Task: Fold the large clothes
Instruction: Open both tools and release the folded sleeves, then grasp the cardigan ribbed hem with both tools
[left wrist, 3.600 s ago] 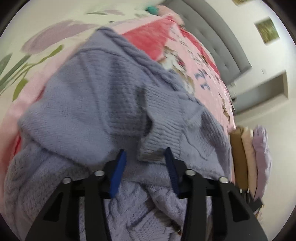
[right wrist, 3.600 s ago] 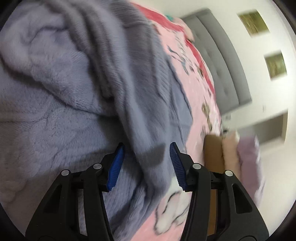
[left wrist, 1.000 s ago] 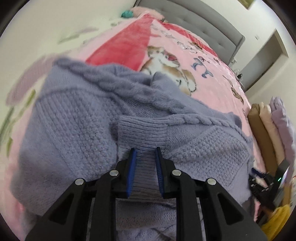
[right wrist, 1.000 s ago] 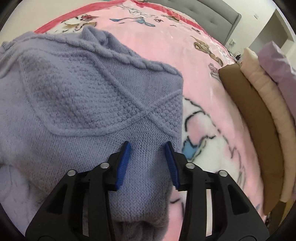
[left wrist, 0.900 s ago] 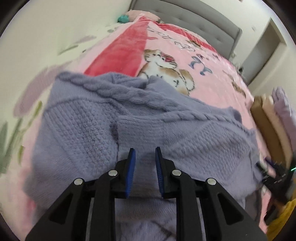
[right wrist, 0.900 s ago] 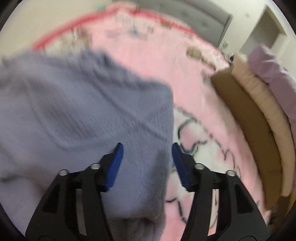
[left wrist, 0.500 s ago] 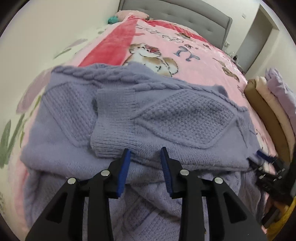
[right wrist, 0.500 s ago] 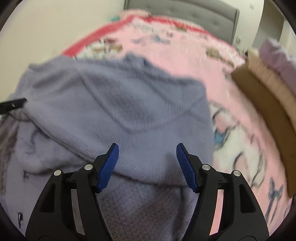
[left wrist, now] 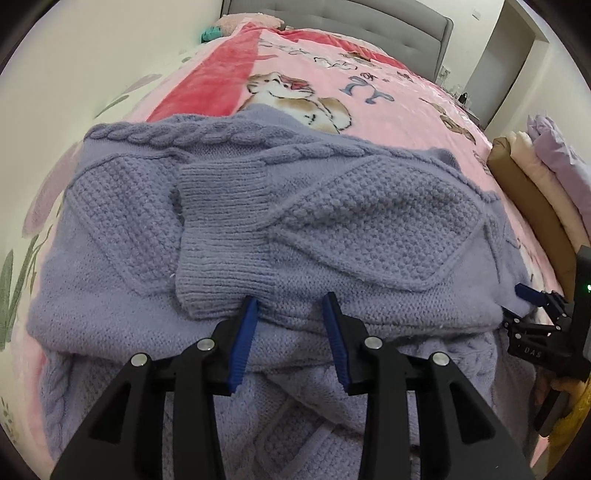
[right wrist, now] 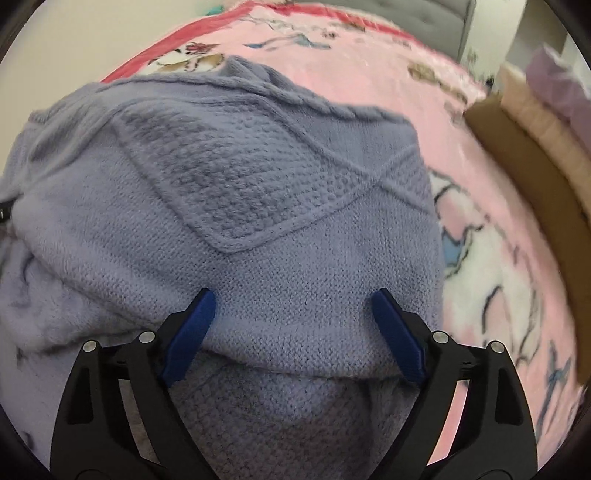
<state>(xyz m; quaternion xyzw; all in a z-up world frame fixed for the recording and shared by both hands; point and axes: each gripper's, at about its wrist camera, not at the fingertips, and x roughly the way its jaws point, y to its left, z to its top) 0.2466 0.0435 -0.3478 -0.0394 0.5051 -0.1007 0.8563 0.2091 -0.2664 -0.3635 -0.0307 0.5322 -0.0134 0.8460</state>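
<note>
Three folded garments (left wrist: 532,177), brown, cream and lilac, stand stacked at three o'clock in the left wrist view, on the edge of a pink cartoon-print blanket (left wrist: 369,99) that covers the bed. A grey padded headboard (left wrist: 369,22) closes the scene at twelve o'clock, and a floral sheet (left wrist: 22,266) shows at nine o'clock. Nothing lies across the lilac cable-knit sweater (left wrist: 332,221), which is spread on the blanket, its top part folded over toward the camera and a ribbed cuff (left wrist: 221,221) laid on it at eleven o'clock from the left gripper (left wrist: 290,308).

Both grippers point steeply down at the folded edge. The left gripper's jaws have just been opening and stand a little apart, straddling the fold beside the cuff without pinching it. The right gripper (right wrist: 291,299), seen at four o'clock in the left view, has also just been opening; its jaws are spread wide, with the sweater's folded edge between them and loose of the pads (right wrist: 192,328). The sweater fills the view from nine to one o'clock ahead of it.
</note>
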